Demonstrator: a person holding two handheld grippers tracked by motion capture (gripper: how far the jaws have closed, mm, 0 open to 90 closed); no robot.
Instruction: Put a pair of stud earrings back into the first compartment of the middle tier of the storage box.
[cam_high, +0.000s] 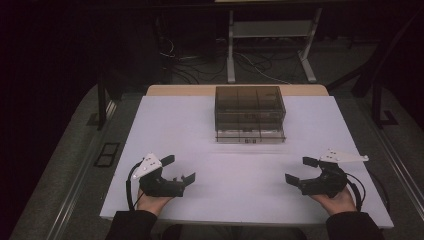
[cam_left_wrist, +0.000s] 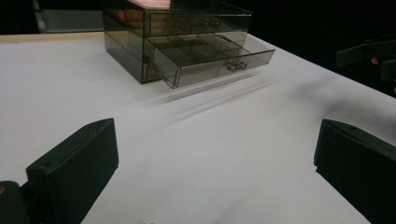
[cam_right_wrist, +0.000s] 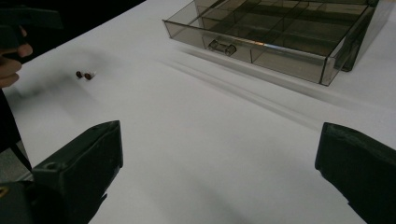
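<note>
Overview of the workspace. A white table carries a smoked-plastic drawer organizer near its far edge, centred between the two hands. Its lower drawer is pulled out toward the person, exposing empty divided compartments; the upper drawer sits flush in the case. A small handle marks the front of the open drawer.

The left gripper rests low at the near left of the table, held in the person's left hand; its jaws stand wide apart with nothing between them. The right gripper mirrors it at the near right, in the right hand, jaws likewise spread and released. Both are well apart from the organizer.

In the right gripper view, a small brown-and-white item — too small to identify, perhaps a pair of little parts — lies on the bare table near the left hand, well apart from the drawer.

Judged stage: the drawer is already open and its compartments show no contents, so the work appears to stand at an early point. What likely remains — picking up the small item, placing it in a compartment, and closing the drawer. Neither gripper has yet engaged anything.
</note>
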